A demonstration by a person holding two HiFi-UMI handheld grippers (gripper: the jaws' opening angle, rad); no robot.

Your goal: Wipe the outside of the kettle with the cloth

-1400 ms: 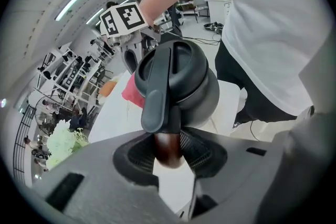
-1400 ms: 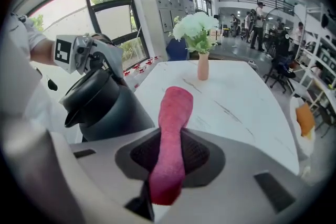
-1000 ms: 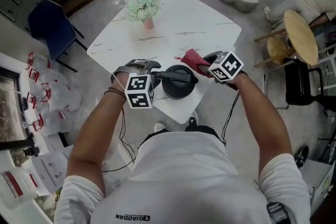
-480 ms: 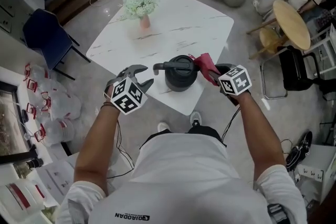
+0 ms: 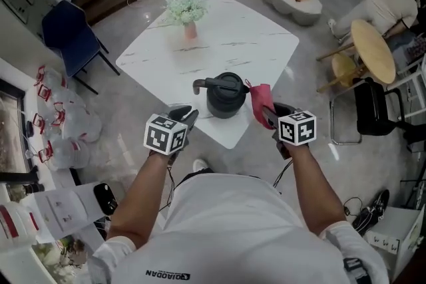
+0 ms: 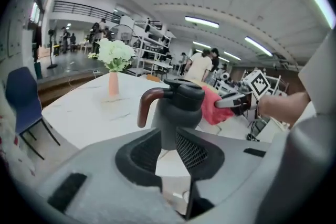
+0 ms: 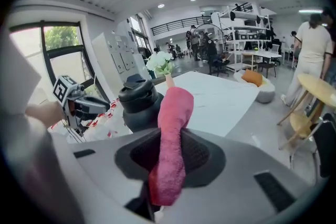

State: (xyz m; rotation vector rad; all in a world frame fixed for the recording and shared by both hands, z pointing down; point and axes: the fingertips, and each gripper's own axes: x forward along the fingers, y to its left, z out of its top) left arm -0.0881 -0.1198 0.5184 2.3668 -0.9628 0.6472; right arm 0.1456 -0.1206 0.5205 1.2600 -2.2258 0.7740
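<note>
The dark grey kettle [image 5: 223,96] stands near the front corner of the white marble table [image 5: 259,36], its brown-tipped handle pointing left. My left gripper [image 5: 184,118] hovers off the table's edge, short of the kettle [image 6: 176,113]. Its jaws have just been closing and still show a gap with nothing between them. My right gripper [image 5: 268,114] is shut on the pink cloth [image 5: 259,102], which stands up just right of the kettle; I cannot tell if they touch. In the right gripper view the cloth [image 7: 170,134] rises between the jaws in front of the kettle [image 7: 137,105].
A pink vase of white flowers [image 5: 186,13] stands at the table's far side. A blue chair [image 5: 70,30] is at the left, a round wooden table [image 5: 376,50] and dark chair [image 5: 376,106] at the right. Plastic bags [image 5: 66,130] lie on the floor at the left.
Both grippers have drawn back from the kettle toward me. The left one left the handle, rolled over and narrowed its jaws. The cloth came off the kettle's top to its right side.
</note>
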